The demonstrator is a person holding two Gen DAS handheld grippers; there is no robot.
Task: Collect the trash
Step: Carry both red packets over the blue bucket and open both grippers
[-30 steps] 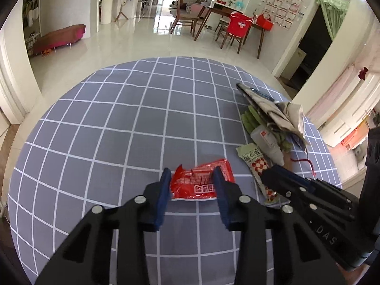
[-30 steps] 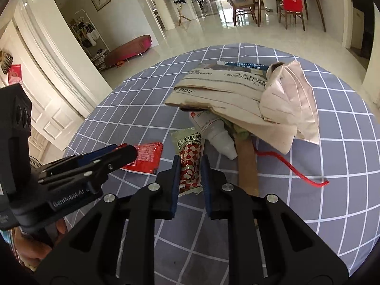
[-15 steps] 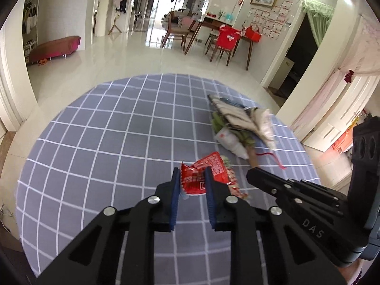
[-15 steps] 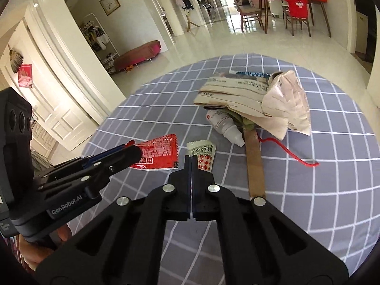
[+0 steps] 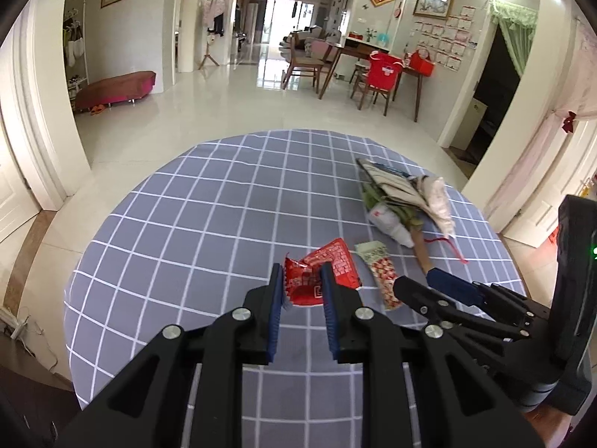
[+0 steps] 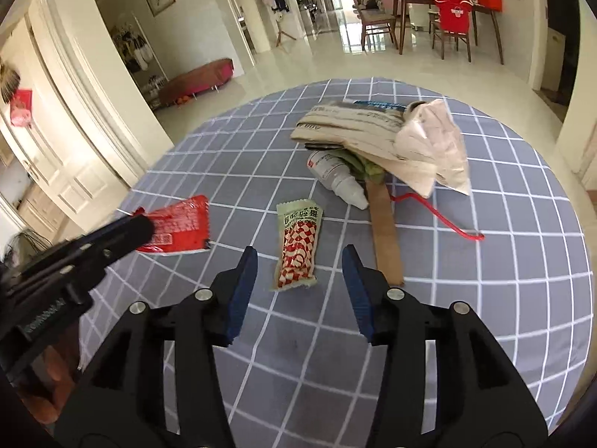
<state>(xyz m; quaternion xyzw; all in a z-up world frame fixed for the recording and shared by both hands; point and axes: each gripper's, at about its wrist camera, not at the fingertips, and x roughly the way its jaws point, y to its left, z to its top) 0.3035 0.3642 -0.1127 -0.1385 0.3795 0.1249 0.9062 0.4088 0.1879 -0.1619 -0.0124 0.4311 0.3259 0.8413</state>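
My left gripper (image 5: 301,283) clamped on red wrapper (image 5: 328,274) – my right gripper (image 6: 300,274) spread wide, green-and-red packet (image 6: 298,246) flat between its fingers, untouched

A glossy pale tiled floor (image 5: 209,112) runs back through a long, bright room with cream walls and white arches toward a lit doorway (image 5: 281,15). On the right stand a dark wooden dining table (image 5: 377,63) and chairs, one chair (image 5: 380,74) draped in red, below framed pictures (image 5: 434,2) on the wall and beside green curtains (image 5: 516,33). On the left a low pink bench (image 5: 115,89) sits near a white coat rack (image 5: 76,44), and ceiling spotlights glow overhead.
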